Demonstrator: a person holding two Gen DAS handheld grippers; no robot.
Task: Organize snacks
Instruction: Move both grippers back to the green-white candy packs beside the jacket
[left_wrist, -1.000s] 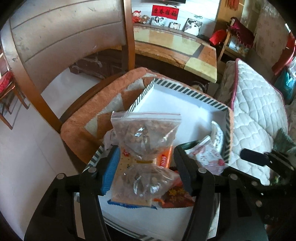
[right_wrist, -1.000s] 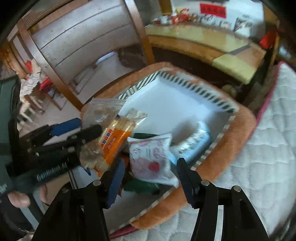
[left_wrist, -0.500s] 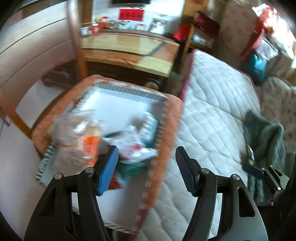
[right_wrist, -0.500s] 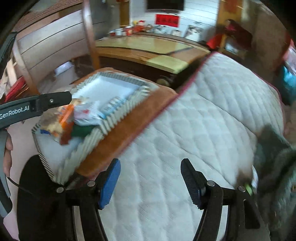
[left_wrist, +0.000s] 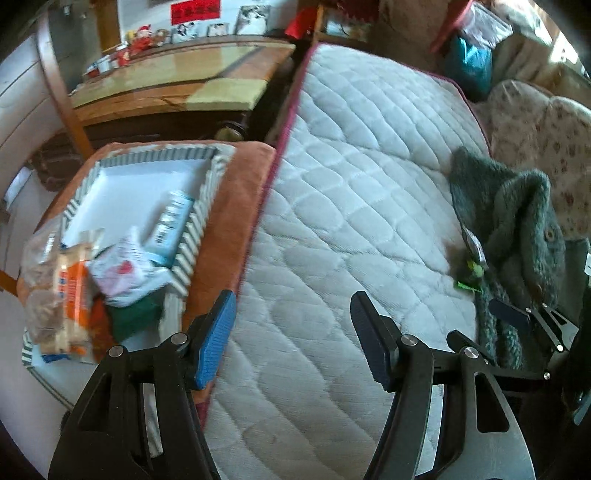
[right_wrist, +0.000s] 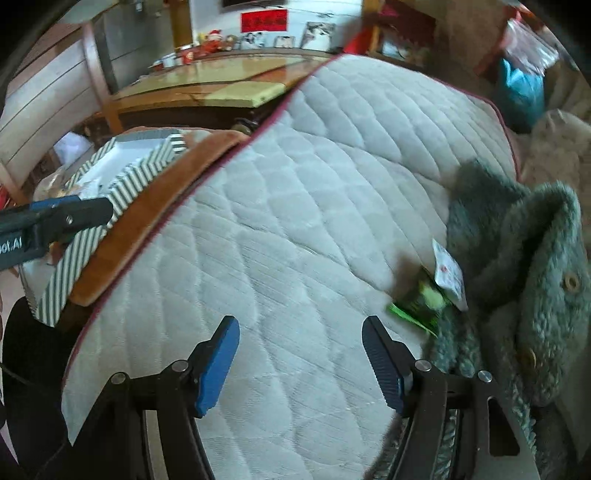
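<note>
Beside quilted mattress (left_wrist: 354, 206), striped tray (left_wrist: 207, 173) (snack packets (left_wrist: 122, 269) inside)

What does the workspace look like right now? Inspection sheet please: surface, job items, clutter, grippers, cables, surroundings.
Surface: white quilted mattress, mostly bare, beside an orange cushioned chair seat.
Job's things: green-and-white striped box on the seat holds a light blue packet, a white-and-red pouch, an orange packet and a clear bag. A green snack packet and a white sachet lie on the mattress.
Clutter: grey-green fuzzy garment touching the two loose packets.
Grippers: left gripper open, empty; right gripper open, empty, jaws just widened.
Cables: nothing seen.
Surroundings: glossy wooden table.
</note>
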